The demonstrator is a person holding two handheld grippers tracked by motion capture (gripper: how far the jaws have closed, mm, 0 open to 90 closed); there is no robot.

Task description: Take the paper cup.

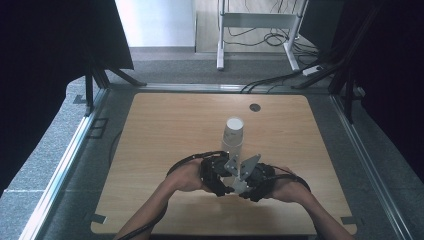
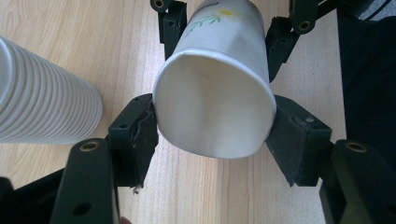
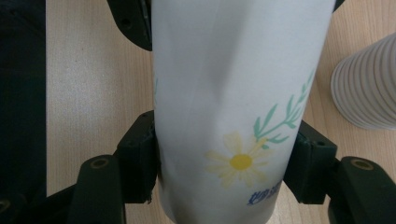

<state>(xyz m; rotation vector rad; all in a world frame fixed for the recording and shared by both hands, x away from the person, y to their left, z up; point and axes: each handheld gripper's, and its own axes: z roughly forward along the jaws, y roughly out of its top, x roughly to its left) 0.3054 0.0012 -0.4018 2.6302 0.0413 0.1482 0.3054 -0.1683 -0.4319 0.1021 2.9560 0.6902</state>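
Both forearms are bare, no sleeves. The left gripper [image 1: 218, 176] and right gripper [image 1: 252, 182] are black, each topped by a grey three-cornered plate, trailing a black cable. Brass-ringed holes mark the blocky black jaws.

White cup [image 3: 224, 93] printed with pale yellow daisy [image 3: 240, 161], green sprig [image 3: 280, 123], blue lettering [image 3: 264, 193]; plain white inside; white ribbed stack [image 2: 44, 95]; light wood-grain table [image 1: 165, 130]; black grippers, left [image 2: 212, 135], right [image 3: 224, 163].

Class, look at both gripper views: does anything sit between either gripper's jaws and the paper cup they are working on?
Nothing visible does. The left gripper clamps the paper cup near its rim, and the right gripper clamps its flowered wall. The stack of cups stands off to one side.
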